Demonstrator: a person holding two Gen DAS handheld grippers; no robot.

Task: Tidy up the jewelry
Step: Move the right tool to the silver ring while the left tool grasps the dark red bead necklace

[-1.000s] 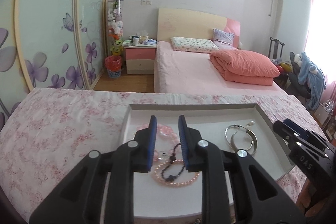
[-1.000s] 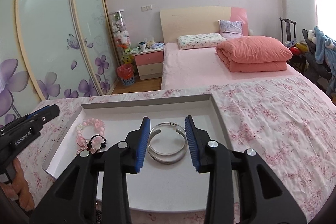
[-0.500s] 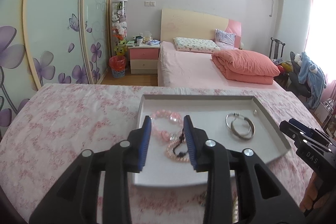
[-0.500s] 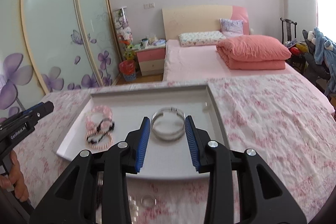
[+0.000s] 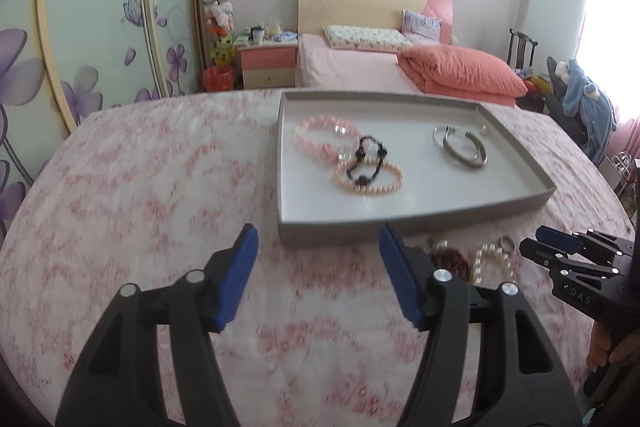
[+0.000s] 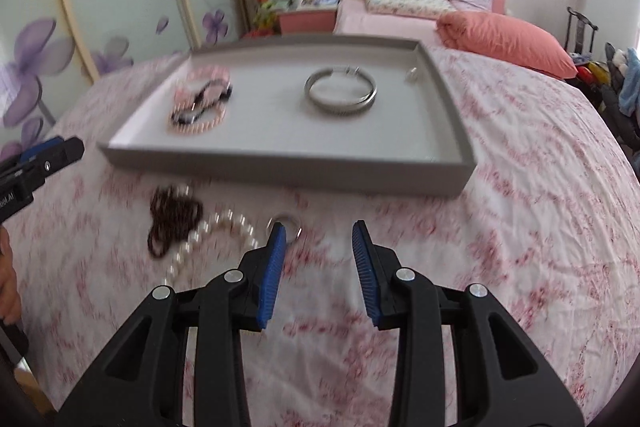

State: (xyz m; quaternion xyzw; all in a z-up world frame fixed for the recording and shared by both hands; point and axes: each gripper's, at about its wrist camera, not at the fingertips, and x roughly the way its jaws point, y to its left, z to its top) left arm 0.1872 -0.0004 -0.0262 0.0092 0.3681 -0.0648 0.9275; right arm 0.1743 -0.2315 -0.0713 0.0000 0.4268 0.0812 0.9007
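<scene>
bracelets: three beaded (image 5: 368, 179) in tray (image 5: 416, 223), two silver bangles (image 5: 462, 149); both tongs empty

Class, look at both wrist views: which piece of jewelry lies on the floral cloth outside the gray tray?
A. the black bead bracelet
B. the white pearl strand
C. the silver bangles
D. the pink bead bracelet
B: the white pearl strand lies on the floral cloth in front of the gray tray, beside a dark red bead strand.

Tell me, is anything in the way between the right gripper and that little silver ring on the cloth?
Nothing visible blocks it. The right gripper is open, and the silver ring lies on the floral cloth right by its left fingertip. The pearl necklace lies off to the left.
</scene>
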